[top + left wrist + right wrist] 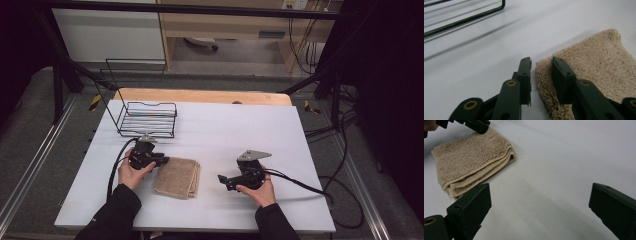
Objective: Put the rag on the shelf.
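Note:
A folded beige towel lies flat on the white table, left of centre. My left gripper is low at the towel's left edge. In the left gripper view its jaws stand a narrow gap apart astride the towel corner: one jaw over the cloth, the other on bare table, a sliver of space beside the cloth. My right gripper hovers to the right of the towel with its jaws wide apart and nothing between them. In the right gripper view the towel lies ahead, with the left gripper at its far edge.
A black wire basket stands at the back left of the table, just beyond the left gripper; its bottom wire crosses the top of the left gripper view. Cables trail from both grippers over the table's sides. Bare table stretches right and back.

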`<state>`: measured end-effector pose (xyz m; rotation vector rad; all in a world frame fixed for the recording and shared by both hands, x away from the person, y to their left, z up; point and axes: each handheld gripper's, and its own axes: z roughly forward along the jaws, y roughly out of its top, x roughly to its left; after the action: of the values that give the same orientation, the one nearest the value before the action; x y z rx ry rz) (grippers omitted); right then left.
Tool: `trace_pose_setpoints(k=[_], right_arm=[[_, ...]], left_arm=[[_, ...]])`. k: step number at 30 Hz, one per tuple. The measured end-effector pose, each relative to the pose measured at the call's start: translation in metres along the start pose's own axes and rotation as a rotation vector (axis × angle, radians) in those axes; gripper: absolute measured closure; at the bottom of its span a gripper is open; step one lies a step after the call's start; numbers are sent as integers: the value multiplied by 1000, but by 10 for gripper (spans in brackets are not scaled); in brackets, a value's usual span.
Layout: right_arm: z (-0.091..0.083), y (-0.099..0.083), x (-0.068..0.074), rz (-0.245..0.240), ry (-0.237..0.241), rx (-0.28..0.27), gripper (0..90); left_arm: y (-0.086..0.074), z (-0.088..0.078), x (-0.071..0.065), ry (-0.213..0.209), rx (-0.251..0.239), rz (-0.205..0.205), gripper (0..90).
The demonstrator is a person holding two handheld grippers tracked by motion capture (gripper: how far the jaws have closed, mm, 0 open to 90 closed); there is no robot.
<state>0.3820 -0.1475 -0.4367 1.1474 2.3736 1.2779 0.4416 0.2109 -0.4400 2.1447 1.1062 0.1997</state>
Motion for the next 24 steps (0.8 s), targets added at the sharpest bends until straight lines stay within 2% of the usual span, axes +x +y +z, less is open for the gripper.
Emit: trace_pose_setpoints(k=[8,15,17,22,24], right_arm=[[3,-1,0,14,3,22,44],[2,0,1,26,5,10,40],[2,1,0,19,0,7,39],[2,4,0,40,-5,-13,36],[4,8,1,34,-19,-15,32]], left_arm=[[-1,2,-4,-7,13,4,775],[0,0,-6,-3,32,17,812],[-1,0,-6,-6,30,11,821],[-1,1,-7,1,28,11,837],[-3,2,-8,8,11,10,837]])
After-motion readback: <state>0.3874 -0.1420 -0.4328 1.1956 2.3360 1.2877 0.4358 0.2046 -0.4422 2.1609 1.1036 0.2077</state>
